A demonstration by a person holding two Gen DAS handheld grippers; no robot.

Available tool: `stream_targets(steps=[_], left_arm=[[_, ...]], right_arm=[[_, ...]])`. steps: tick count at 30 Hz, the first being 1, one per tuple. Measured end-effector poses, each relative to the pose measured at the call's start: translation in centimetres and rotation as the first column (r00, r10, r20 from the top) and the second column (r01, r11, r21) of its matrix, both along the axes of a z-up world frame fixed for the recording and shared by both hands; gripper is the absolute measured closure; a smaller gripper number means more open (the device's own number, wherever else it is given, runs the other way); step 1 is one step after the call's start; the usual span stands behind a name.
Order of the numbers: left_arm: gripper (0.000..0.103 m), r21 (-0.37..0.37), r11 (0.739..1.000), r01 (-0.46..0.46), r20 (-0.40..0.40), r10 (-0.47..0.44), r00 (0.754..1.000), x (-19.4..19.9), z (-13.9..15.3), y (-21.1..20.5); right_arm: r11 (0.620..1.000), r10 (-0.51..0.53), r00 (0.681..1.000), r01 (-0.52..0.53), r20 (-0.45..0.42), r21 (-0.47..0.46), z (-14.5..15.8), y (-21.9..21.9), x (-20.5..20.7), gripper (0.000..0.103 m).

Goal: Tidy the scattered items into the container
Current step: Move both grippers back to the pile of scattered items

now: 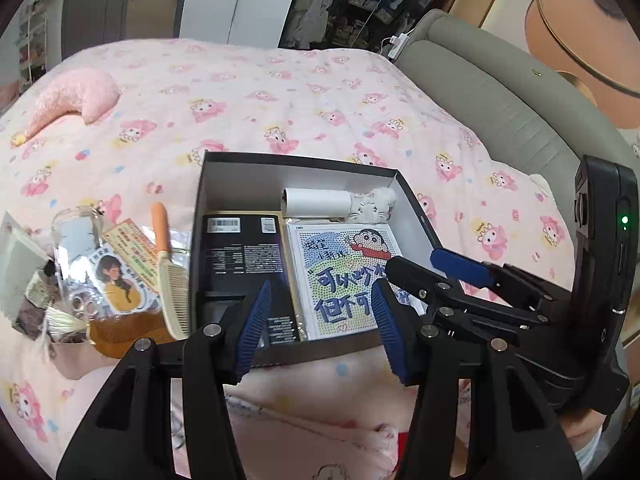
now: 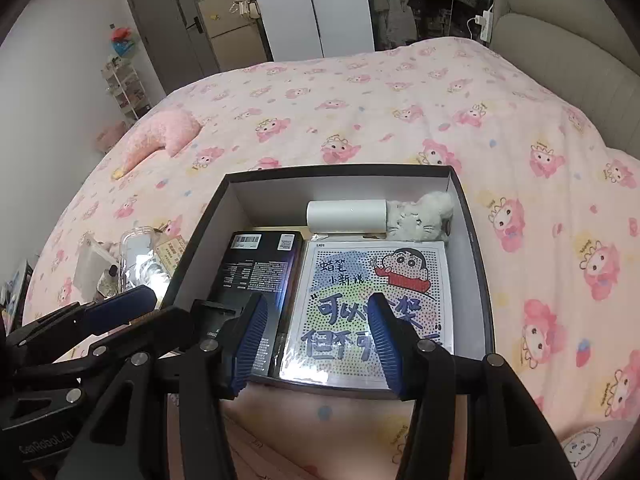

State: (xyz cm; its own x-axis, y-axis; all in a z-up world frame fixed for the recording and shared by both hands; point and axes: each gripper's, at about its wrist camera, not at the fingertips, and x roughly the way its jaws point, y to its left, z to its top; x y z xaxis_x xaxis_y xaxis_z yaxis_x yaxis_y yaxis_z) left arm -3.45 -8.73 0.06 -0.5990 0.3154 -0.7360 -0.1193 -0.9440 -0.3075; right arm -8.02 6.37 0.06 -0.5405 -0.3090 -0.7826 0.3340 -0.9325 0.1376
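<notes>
Left wrist view shows my left claw [image 1: 318,322] and right claw [image 2: 318,338] open and empty over the box [image 1: 416,200]. Next I reach left for the comb [image 1: 170,276] on the bed [image 1: 280,92].

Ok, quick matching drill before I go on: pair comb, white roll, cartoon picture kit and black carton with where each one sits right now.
Things:
1. comb
2. white roll
3. cartoon picture kit
4. black carton

Places:
A. flat in the box, right half, near side
B. on the bedspread left of the box, among the loose items
C. across the far end of the box, beside the plush toy
D. flat in the box, left half

Pairs: 1-B, 2-C, 3-A, 4-D
</notes>
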Motion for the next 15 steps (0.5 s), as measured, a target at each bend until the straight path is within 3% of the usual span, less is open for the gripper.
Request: stream_targets(steps=[7, 15], left_arm=[[0.051, 0.013, 1.000, -0.017, -0.004, 0.017, 1.000, 2.4, 0.4, -2.7], [0.052, 0.043, 0.991, -0.125, -0.001, 0.126, 0.992, 4.6, -0.1, -8.5]], right_arm=[[1.000, 0.027, 0.999, -0.027, -0.024, 0.007, 0.6, -2.6, 2.8, 0.055], [0.992, 0.124, 0.991, -0.123, -0.047, 0.031, 0.6, -8.4, 4.2, 0.055]])
